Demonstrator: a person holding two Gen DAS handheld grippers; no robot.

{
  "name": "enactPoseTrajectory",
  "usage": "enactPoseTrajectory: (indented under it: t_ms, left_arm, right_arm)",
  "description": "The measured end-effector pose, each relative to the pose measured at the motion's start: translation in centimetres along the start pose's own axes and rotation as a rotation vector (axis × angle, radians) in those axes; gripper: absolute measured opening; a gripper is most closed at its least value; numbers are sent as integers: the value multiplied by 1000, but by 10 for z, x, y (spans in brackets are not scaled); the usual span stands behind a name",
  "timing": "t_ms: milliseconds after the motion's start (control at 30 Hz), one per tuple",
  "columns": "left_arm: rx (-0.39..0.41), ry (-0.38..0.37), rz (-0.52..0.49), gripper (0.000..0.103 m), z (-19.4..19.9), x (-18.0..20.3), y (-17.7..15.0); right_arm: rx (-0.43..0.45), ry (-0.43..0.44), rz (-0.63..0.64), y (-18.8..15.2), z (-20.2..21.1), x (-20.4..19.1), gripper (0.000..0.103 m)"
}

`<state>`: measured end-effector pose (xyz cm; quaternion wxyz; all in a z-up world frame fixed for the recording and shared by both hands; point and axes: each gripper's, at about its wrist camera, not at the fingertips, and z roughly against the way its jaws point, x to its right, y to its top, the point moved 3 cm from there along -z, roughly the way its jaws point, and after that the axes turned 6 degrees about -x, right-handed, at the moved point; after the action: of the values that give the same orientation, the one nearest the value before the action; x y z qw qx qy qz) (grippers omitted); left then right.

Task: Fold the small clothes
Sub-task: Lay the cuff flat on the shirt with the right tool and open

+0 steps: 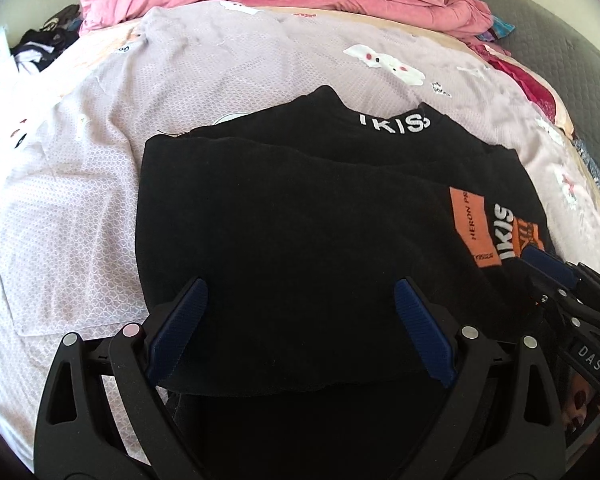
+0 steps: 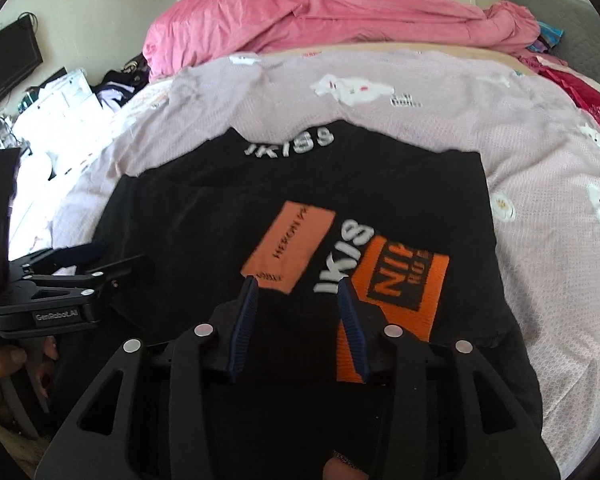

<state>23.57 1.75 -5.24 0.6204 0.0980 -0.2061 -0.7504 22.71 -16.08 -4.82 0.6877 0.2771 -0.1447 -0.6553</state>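
- On the bed, laid over the pale patterned sheet, sits the black shirt, already doubled over with its near hem toward both grippers and the collar lettering at the far edge.
- Left gripper hangs over the near hem with its jaws spread wide and nothing pinched; the blue pads straddle the cloth without pressing it.
- Right gripper stands part open above the orange patches, and no fabric looks clamped between its pads.
- Risk one: with neither claw holding, the top layer is loose. A jaw brushing across it could drag the fold askew or bunch the hem.
- Risk two: black on black hides the layer edges. A pinch could catch only the top ply, or every ply at once, and the next fold would come out crooked.
- Risk three: the sheet is soft and lies right under the hem. A low bite may take sheet along with shirt.
- Risk four: the two grippers work close together at the near edge; they could knock one another.
- Pink duvet is well apart at the far side, no trouble there.
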Motion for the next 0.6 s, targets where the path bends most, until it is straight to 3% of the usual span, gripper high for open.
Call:
enactPoseTrajectory:
  t_ms: [100, 300, 367, 500, 600]
  left_arm:
    - [3, -25, 16, 88, -1, -3, -1]
    - [21, -31, 14, 88, 2, -4, -4]
    - [31, -55, 32, 88, 6, -5, -5]
    - [44, -109, 78, 88, 15, -12, -4]
    - [54, -123, 97, 88, 22, -14, -4]
  right_arm:
    - [-47, -7, -35, -3, -11, 8, 42]
    - [-33, 8, -64, -6, -6, 12, 46]
    - [-27, 26, -83, -7, -3, 13, 54]
    - [-29, 31, -96, -8, 2, 15, 56]
    - [-23, 34, -100, -10, 7, 15, 65]
